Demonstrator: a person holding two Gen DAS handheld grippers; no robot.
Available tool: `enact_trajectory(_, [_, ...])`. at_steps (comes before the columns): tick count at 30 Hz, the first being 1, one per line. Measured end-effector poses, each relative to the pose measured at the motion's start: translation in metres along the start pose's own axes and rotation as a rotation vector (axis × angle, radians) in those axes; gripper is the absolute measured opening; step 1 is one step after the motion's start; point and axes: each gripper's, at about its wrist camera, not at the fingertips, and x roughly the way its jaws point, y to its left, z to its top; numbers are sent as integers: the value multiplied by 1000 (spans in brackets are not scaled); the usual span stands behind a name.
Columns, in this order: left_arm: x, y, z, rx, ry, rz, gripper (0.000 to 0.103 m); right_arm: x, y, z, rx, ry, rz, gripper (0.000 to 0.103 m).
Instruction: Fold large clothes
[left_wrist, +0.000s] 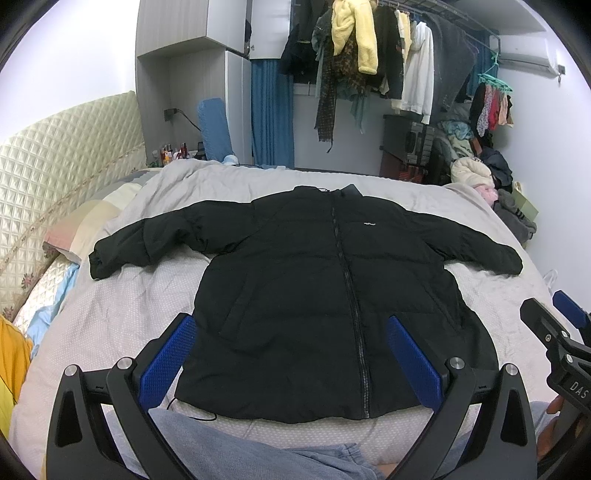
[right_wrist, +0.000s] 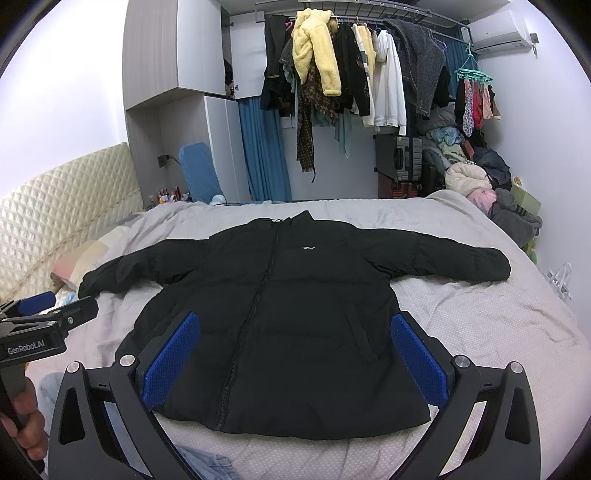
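A black puffer jacket (left_wrist: 314, 288) (right_wrist: 288, 314) lies flat and face up on the bed, zipped, with both sleeves spread out to the sides and its hem toward me. My left gripper (left_wrist: 291, 336) hovers open above the hem, its blue pads (left_wrist: 170, 358) wide apart with nothing between them. My right gripper (right_wrist: 295, 332) also stands open above the jacket's lower half, holding nothing. In the left wrist view the right gripper (left_wrist: 561, 332) shows at the right edge. The left gripper (right_wrist: 40, 314) appears at the left edge of the right wrist view, with a hand (right_wrist: 26, 417) on its handle.
The grey bedspread (left_wrist: 122, 314) (right_wrist: 480, 325) covers the bed. A quilted headboard (left_wrist: 55, 162) and pillows (left_wrist: 85, 225) lie to the left. Hanging clothes (right_wrist: 351, 74) and a pile of garments (right_wrist: 480, 173) stand beyond the far edge. Blue-grey fabric (left_wrist: 266, 454) lies at the near edge.
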Motion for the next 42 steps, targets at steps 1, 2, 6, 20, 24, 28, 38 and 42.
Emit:
enact_trajectory(1, [0,0,0,0,0,0,103,0,0,0,0,0,0,103])
enact_trajectory(2, [-1,0,0,-1,1,-1,103,0,1,1,-1,0,-1,103])
enact_trajectory(6, [0,1,0,-1,0,-1,103,1,1,0,-1,3,-1,103])
enact_trajectory(20, [4,1,-4,-26,-18,-14,103,6,-2,-2,20,12,-16,103])
enact_trajectory(24, [9,1,1,-29,-9,-19,103,7,-4,3,14,16,-19,103])
enact_trajectory(28, [14,3,13,-22,-29,-38,103,3,-6,14,3,-10,-33,103])
enact_trajectory(38, [61,11,52,-4,-134,-92,103,19,-33,32,23,-25,-48,103])
enact_trajectory(42, [97,24,56,-58,-122,-91,103,35,-54,41,25,-12,-105,103])
